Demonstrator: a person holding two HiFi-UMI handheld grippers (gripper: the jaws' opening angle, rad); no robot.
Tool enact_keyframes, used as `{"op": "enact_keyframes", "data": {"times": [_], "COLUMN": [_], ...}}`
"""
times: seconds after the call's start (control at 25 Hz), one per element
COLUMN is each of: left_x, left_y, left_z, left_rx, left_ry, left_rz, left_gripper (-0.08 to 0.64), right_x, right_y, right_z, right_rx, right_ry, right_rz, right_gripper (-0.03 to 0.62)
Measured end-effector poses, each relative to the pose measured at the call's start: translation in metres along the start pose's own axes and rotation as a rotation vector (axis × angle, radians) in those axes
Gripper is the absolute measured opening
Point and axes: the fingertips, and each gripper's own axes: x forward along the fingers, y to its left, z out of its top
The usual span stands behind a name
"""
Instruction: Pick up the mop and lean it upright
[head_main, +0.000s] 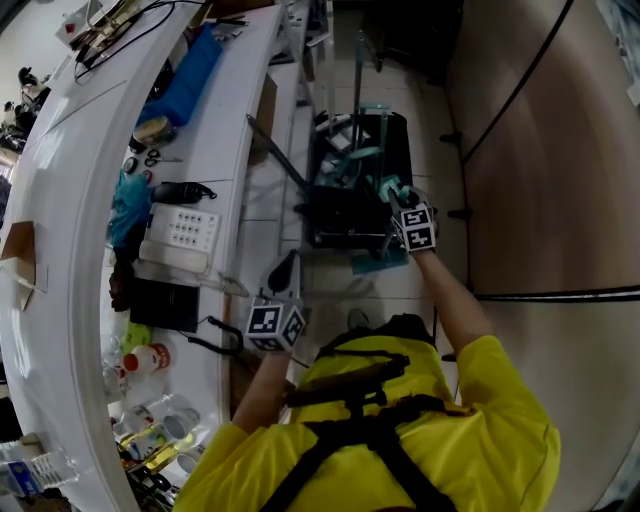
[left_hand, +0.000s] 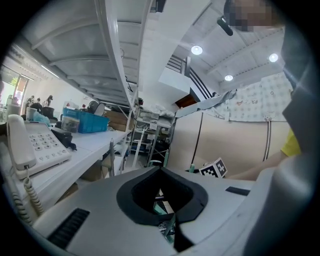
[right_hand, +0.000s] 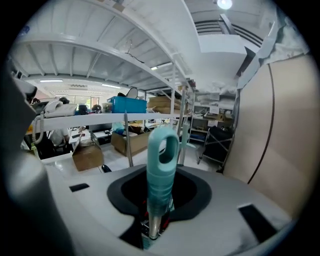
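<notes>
The mop's teal handle grip (right_hand: 161, 170), with a hanging loop at its top, stands upright in the right gripper view, and its metal shaft (right_hand: 153, 220) runs down between the jaws. My right gripper (right_hand: 155, 227) is shut on this handle. From the head view, the right gripper (head_main: 413, 226) is held out in front of the person, with the teal handle top (head_main: 389, 188) beside it and the flat teal mop head (head_main: 378, 263) on the floor below. My left gripper (head_main: 284, 275) hangs lower and to the left, its dark jaws drawn together with nothing in them.
A long white desk (head_main: 235, 120) runs along the left with a white phone (head_main: 182, 230), a blue cloth (head_main: 188, 75) and bottles (head_main: 150, 358). A black cart (head_main: 345, 195) stands just beyond the mop. A beige partition (head_main: 540, 150) with black cables lines the right.
</notes>
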Motion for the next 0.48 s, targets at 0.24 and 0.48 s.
{"op": "enact_keyframes", "data": {"times": [0.24, 0.48], "left_x": [0.011, 0.023], "left_y": [-0.001, -0.015], "left_z": [0.003, 0.009], "left_rx": [0.002, 0.014], "left_ry": [0.01, 0.002], "left_rz": [-0.014, -0.047], "left_gripper": [0.005, 0.005], "right_x": [-0.003, -0.073], "right_y": [0.007, 0.007], "right_z": [0.024, 0.069], "right_rx": [0.008, 0.084], "right_ry": [-0.061, -0.218], "right_rz": [0.047, 0.055], "right_gripper": [0.206, 0.267]}}
